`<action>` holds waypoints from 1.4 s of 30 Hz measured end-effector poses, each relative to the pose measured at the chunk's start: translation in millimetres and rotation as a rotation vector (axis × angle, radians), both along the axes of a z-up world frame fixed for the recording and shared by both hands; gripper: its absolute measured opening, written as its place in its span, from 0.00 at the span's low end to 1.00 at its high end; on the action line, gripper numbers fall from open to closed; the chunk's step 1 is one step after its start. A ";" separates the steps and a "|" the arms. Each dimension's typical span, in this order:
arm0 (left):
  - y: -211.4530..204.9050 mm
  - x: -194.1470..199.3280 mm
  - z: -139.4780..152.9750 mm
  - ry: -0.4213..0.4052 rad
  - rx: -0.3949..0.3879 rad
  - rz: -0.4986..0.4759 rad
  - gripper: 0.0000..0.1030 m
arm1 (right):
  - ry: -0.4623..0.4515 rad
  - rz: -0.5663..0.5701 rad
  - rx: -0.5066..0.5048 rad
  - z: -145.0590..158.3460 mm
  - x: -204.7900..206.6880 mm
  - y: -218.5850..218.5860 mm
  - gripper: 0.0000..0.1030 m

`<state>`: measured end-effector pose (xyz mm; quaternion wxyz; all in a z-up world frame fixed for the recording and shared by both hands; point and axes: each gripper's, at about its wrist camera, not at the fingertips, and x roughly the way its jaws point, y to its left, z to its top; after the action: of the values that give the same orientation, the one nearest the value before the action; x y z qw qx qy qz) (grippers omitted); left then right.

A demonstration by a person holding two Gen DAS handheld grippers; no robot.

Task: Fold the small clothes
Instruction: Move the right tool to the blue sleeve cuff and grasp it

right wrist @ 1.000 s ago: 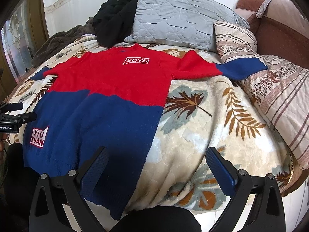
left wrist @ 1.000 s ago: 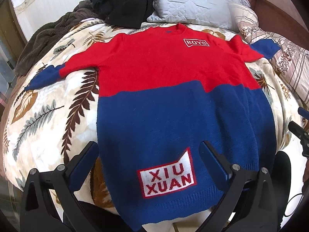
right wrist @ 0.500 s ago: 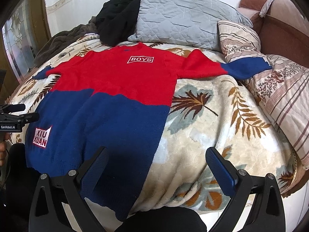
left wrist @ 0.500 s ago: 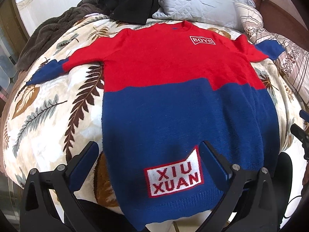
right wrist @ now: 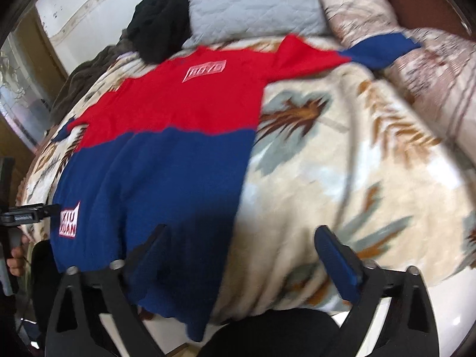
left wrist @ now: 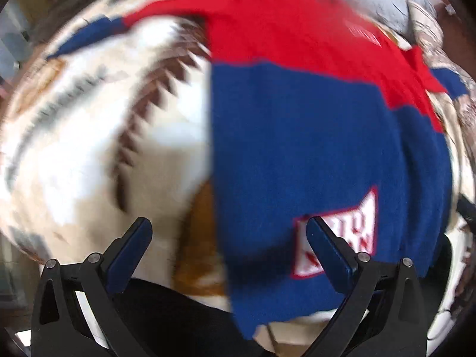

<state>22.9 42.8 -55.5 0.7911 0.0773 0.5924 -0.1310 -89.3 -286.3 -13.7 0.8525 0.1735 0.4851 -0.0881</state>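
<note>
The left gripper (left wrist: 229, 238) hangs low over the near edge of the bed, with its two fingers spread wide and nothing between them. Its left finger is over the leaf-patterned blanket (left wrist: 74, 154), and its right finger is over the white label (left wrist: 351, 232) at the hem of the sweater (left wrist: 297, 136). This view is blurred, so the letters on the label cannot be read.

The right gripper (right wrist: 238, 250) is also spread wide and holds nothing. Its left finger is over the near right corner of the sweater (right wrist: 166, 172), and its right finger is over the bare blanket (right wrist: 342, 163).

The sweater lies flat on the bed, red at the far half and blue at the near half. Its hem hangs a little over the near edge. One sleeve reaches to the far right, and its blue cuff (right wrist: 380, 49) is next to the striped pillow (right wrist: 416, 68). The other sleeve (left wrist: 89, 37) stretches to the far left.

A grey pillow (right wrist: 253, 3) and a black garment (right wrist: 160, 26) lie beyond the collar. On the right of the sweater a wide part of the blanket is uncovered.
</note>
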 end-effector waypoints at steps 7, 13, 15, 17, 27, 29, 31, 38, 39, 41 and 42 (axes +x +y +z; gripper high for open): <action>-9.3 -12.1 22.2 -0.005 -0.069 -0.056 0.09 | -0.038 0.131 0.026 3.5 1.5 21.0 0.07; 4.4 -9.2 19.8 0.027 -0.094 -0.037 0.09 | -0.131 0.033 0.032 36.3 -26.1 -26.1 0.04; 1.0 -10.2 12.7 0.041 -0.071 -0.032 0.10 | -0.088 0.001 0.059 20.6 -28.8 -37.3 0.03; -2.7 -10.8 13.9 0.028 -0.066 -0.037 0.11 | -0.035 -0.020 0.092 0.1 -29.7 -39.9 0.03; -14.3 10.1 71.8 -0.136 -0.157 -0.066 0.58 | -0.158 -0.083 0.115 31.1 16.9 -62.9 0.40; -28.5 26.4 65.9 -0.137 -0.159 -0.056 0.58 | -0.134 -0.090 0.103 25.5 36.8 -60.9 0.41; -43.9 40.9 51.6 -0.119 -0.144 -0.044 0.58 | -0.098 -0.087 0.107 11.3 53.6 -57.8 0.40; -58.8 49.9 19.8 -0.106 -0.045 -0.049 0.58 | -0.131 -0.071 0.063 0.5 60.8 -59.0 0.06; -60.6 51.1 18.6 -0.107 -0.041 -0.053 0.59 | -0.145 -0.072 0.065 3.3 57.7 -63.6 0.06; -63.8 54.9 14.4 -0.093 -0.029 -0.048 0.60 | -0.066 -0.044 0.029 -9.5 62.8 -63.8 0.06; -64.1 56.3 16.4 -0.094 -0.031 -0.048 0.60 | -0.027 -0.028 0.029 -16.9 64.5 -63.2 0.06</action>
<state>79.2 -21.3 -39.1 0.8158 0.0854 0.5505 -0.1552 -24.7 -349.6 -30.6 0.8550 0.1938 0.4725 -0.0906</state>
